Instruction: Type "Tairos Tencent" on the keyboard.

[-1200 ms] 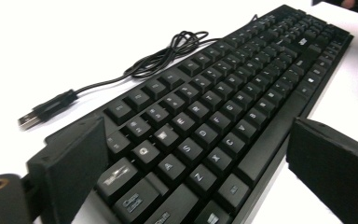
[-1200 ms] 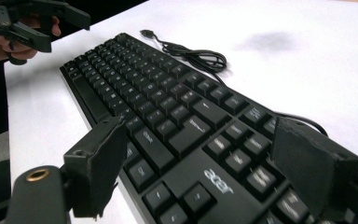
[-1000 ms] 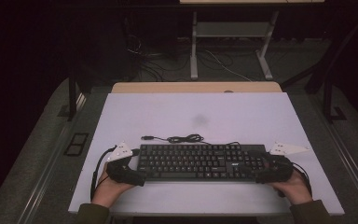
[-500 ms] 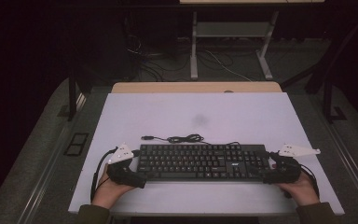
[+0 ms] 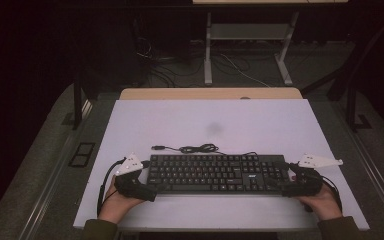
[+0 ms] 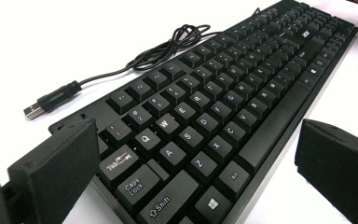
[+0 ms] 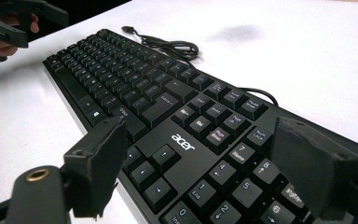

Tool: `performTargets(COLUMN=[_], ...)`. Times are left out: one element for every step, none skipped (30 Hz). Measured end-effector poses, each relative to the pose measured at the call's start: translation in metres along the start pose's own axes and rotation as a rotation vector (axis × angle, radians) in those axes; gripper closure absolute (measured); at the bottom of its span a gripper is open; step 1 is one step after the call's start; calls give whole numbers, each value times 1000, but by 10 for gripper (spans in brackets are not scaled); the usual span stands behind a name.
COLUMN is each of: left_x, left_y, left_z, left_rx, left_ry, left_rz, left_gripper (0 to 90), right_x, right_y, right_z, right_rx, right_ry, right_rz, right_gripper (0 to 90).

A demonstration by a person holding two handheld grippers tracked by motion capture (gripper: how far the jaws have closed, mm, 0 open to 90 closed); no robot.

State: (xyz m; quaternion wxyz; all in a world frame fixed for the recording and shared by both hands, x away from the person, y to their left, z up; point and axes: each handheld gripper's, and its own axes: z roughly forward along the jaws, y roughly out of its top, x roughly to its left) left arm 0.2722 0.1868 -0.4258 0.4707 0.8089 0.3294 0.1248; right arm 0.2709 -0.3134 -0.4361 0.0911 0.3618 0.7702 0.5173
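— Starting at the left: left gripper with jaws wide apart, clamped on nothing, straddling the left end of the keyboard. One jaw up by the Tab and Esc corner, the other off the near edge, over the bare table.

— Good place to bite? Looks a bit high on the far side.

— Lower first, so both pads meet the frame's edges and not the keycaps. Then close slowly, square to the long sides (a skewed pinch probably twists the board or pops a key).

— And the keyboard itself?

— Flat on the table, close to the person's edge, lengthwise left to right. Cable coiled loosely just behind it, USB plug lying free to the far left. Mind that coil if lifting: likely to drag and snag.

— Over to the right, then.

— Right gripper also spread open and holding nothing, jaws either side of the number-pad end, near jaw by the arrow keys. Same advice: drop to frame height, centre across the depth, close evenly.

— Both together?

— Close both at once, then raise level, keeping the two ends at equal height
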Motion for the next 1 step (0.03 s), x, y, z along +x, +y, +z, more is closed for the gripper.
performTargets(left_x=[0], left_y=[0], left_z=[0], left_rx=[-2], left_ry=[1], left_rz=[0], left_gripper=[0], right_x=[0], right_y=[0], right_z=[0], right_rx=[0], right_ry=[0], right_rz=[0], right_gripper=[181])
